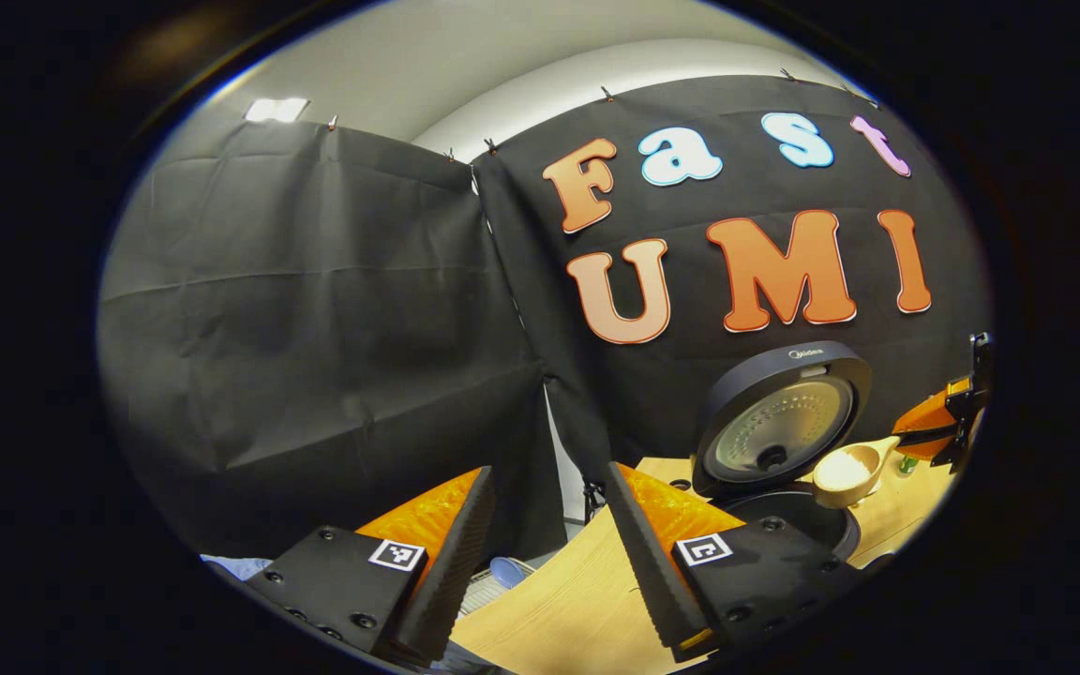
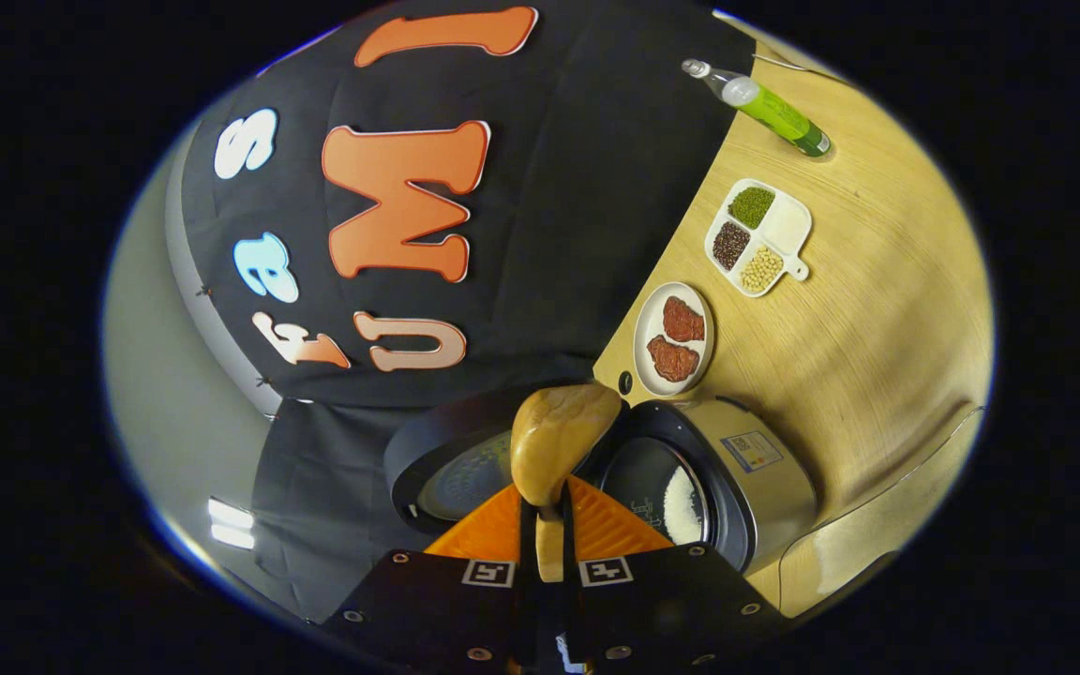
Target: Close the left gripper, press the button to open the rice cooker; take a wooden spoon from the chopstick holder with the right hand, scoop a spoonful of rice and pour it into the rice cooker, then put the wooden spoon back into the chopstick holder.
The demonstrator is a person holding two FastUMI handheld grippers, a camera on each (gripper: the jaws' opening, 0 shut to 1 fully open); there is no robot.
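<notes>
Right claw (image 2: 549,544) grips the pale wooden spoon (image 2: 559,441) at lower centre, bowl tilted over the open dark rice cooker (image 2: 737,487); left claw (image 1: 549,553) open, beside the counter (image 1: 549,609) edge

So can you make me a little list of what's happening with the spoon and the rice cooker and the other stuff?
rice cooker: lid open, some white rice in the pot
wooden spoon: held over the open pot, tipped over in the right gripper view
right hand-held gripper: shut on the spoon handle
left hand-held gripper: open, holding nothing, off to the side of the cooker
round plate: two red pieces on it, behind the cooker
divided tray: green, dark and pale grains in three sections, white in the fourth
green bottle: lying on the table
</notes>
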